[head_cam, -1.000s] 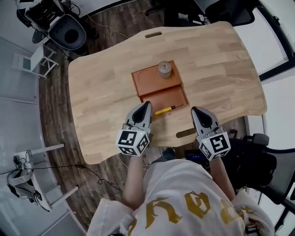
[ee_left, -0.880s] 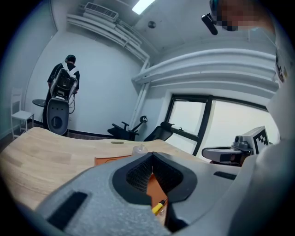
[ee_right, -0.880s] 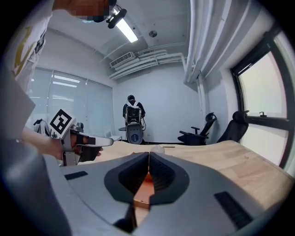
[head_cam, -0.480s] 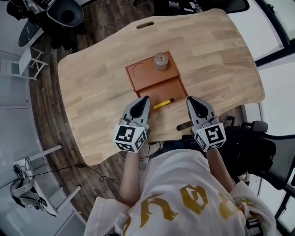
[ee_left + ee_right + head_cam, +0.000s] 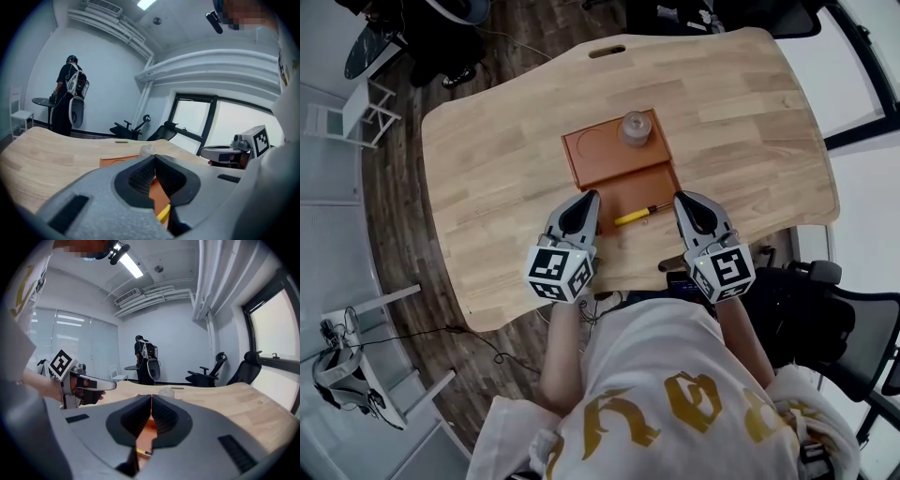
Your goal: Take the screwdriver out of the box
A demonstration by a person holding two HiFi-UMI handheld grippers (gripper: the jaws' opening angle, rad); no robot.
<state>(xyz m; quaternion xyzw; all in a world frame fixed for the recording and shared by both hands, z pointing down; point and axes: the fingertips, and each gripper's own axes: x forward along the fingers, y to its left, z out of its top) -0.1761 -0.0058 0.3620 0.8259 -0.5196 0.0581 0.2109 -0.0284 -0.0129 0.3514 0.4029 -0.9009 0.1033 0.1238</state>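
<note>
Both grippers have slid forward over the pale wooden tabletop (image 5: 487, 169) and now flank the yellow-handled screwdriver (image 5: 639, 215), so we judge a grasp is near but not begun. It lies at the 6 o'clock edge of the flat orange-brown box (image 5: 609, 155). The left gripper (image 5: 592, 195) and right gripper (image 5: 679, 198) have their fingers pressed together, empty. The screwdriver is at 4 o'clock from the left, 8 o'clock from the right.

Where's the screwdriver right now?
In the head view, the screwdriver lies at the near edge of the orange box, between the tips of the left gripper and the right gripper. Neither gripper holds it.
</note>
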